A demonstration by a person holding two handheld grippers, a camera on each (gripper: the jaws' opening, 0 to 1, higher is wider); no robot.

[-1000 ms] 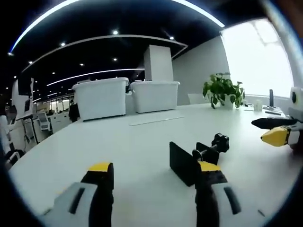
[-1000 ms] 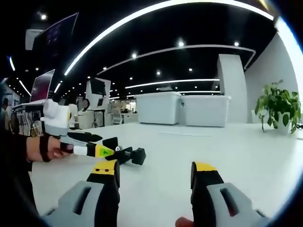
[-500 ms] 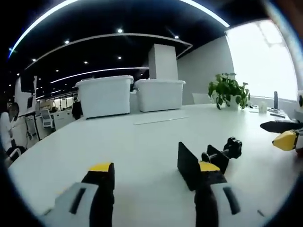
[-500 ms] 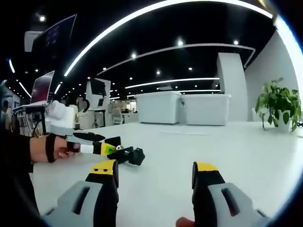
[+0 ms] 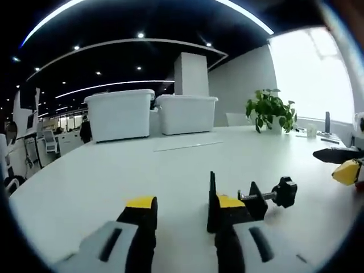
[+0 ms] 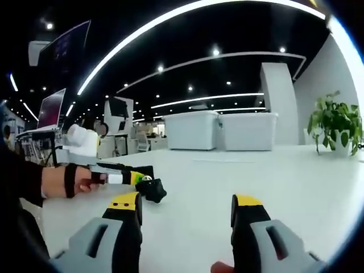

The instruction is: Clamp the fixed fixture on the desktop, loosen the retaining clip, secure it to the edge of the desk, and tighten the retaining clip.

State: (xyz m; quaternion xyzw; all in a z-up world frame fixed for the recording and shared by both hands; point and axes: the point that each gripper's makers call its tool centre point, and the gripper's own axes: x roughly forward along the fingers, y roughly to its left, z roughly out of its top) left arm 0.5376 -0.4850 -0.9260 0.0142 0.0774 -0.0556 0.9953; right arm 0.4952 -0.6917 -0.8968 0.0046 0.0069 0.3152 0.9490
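Since a second ago our left gripper (image 5: 182,207) has narrowed beside the black clamp fixture (image 5: 250,200) on the white desk (image 5: 114,176); our right gripper (image 6: 186,206) hangs wide open, empty.

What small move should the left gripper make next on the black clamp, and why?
Probably close the left gripper onto the clamp's upright black plate. Its jaws stand narrowed but apart, the plate sits against the right-hand one, and the screw knob points away.

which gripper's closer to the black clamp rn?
Left. The left gripper has its jaws right at the black clamp on the desk. The right gripper is open and well off to the side.
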